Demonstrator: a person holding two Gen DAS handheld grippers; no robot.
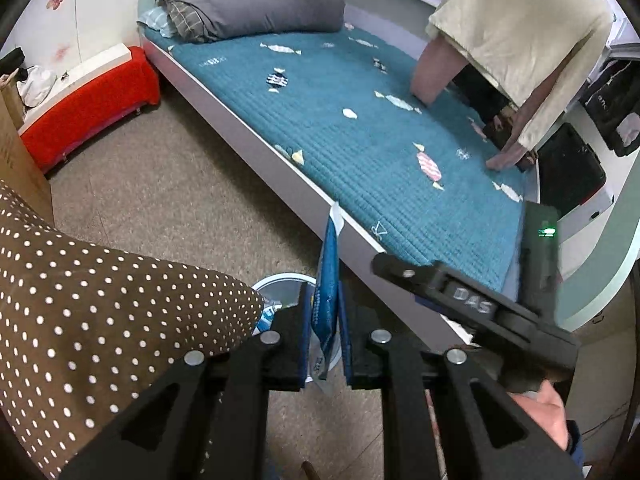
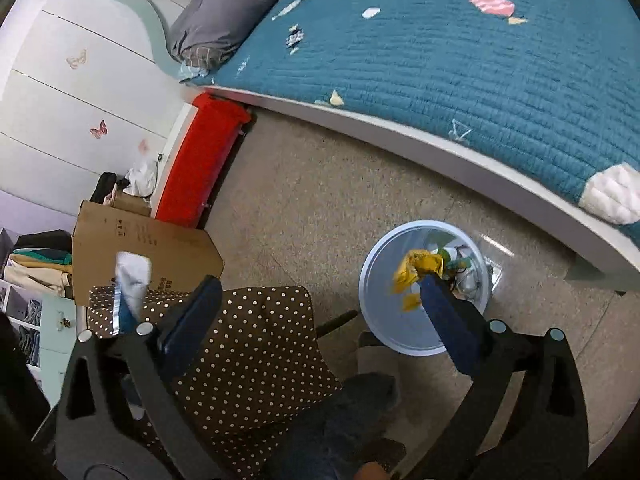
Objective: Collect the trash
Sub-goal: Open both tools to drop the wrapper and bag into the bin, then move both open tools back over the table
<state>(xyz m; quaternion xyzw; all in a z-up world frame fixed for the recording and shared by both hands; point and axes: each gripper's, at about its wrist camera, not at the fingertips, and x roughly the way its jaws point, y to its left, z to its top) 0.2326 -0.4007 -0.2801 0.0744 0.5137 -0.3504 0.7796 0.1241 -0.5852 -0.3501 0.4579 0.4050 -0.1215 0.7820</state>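
While the left claw (image 1: pixel 325 332) pinches one blue wrapper (image 1: pixel 326 280), the right claw (image 2: pixel 316 308) gapes over one bin (image 2: pixel 372 280).

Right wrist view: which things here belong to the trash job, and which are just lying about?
Job: yellow wrapper at the open right gripper; trash bin; blue wrapper in the left gripper.

Lying about: cardboard box, polka-dot cushion, red bench, grey duvet.

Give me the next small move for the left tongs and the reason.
Probably carry the left tongs a little further over the bin, then open them. They are shut on a blue wrapper, and only the bin's rim shows behind it. The right tongs stand open, a yellow wrapper by one finger over the bin.
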